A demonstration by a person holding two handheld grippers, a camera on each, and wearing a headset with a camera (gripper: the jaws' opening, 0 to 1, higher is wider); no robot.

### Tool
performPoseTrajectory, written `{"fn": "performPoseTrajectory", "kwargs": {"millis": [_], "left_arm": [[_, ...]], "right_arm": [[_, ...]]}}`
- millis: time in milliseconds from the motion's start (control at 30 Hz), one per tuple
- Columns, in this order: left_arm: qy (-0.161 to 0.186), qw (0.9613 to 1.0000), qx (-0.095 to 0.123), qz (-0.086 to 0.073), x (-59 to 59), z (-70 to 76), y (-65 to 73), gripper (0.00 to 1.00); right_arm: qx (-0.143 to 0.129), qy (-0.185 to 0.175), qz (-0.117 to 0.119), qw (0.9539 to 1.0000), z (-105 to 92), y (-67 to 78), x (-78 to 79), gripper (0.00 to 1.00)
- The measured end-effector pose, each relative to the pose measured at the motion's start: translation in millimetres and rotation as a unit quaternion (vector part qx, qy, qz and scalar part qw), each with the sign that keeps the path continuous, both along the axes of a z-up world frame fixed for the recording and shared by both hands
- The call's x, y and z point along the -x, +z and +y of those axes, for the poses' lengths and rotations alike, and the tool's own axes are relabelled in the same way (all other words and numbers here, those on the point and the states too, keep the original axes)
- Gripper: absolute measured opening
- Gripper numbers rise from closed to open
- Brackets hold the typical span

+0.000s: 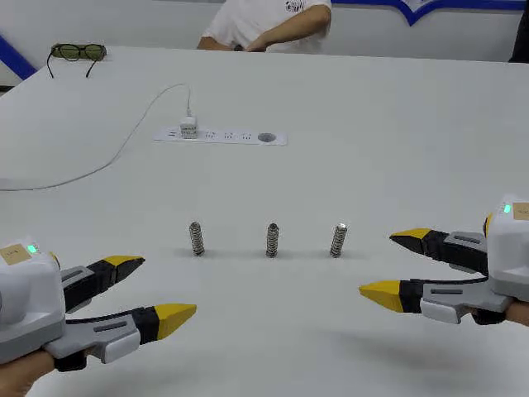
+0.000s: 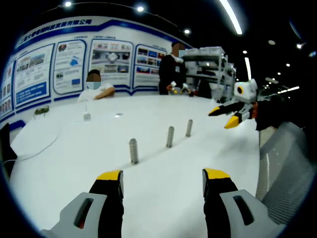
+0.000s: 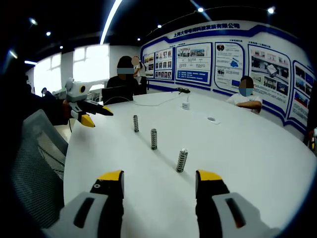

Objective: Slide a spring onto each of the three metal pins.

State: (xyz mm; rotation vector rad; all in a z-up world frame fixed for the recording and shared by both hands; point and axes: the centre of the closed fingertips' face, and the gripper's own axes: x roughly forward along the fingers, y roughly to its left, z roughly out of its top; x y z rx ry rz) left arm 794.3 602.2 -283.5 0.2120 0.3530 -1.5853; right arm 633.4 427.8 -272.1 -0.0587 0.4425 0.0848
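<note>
On the near side of the long white power strip (image 1: 221,136), three grey coiled metal springs stand upright in a row on the white counter (image 1: 388,157), each apparently already seated over its hidden metal pin: left spring (image 1: 196,239), middle spring (image 1: 272,240), right spring (image 1: 338,240). The yellow-tipped, black-jawed left tool (image 1: 164,287) and matching right tool (image 1: 379,265) flank the row, both spread wide and empty. Any seating check should come lightly from above, to avoid toppling one. Bare counter surrounds the row, and the strip lies well beyond it.
</note>
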Motion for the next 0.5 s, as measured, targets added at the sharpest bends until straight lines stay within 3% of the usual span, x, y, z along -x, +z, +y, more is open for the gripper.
{"fn": "performPoseTrajectory", "kwargs": {"millis": [500], "left_arm": [[-0.003, 1.0, -0.001, -0.003, 0.6, 0.2, 2.8, 0.66]], "right_arm": [[-0.001, 0.0, -0.003, 1.0, -1.6, 1.0, -0.7, 0.6]]}}
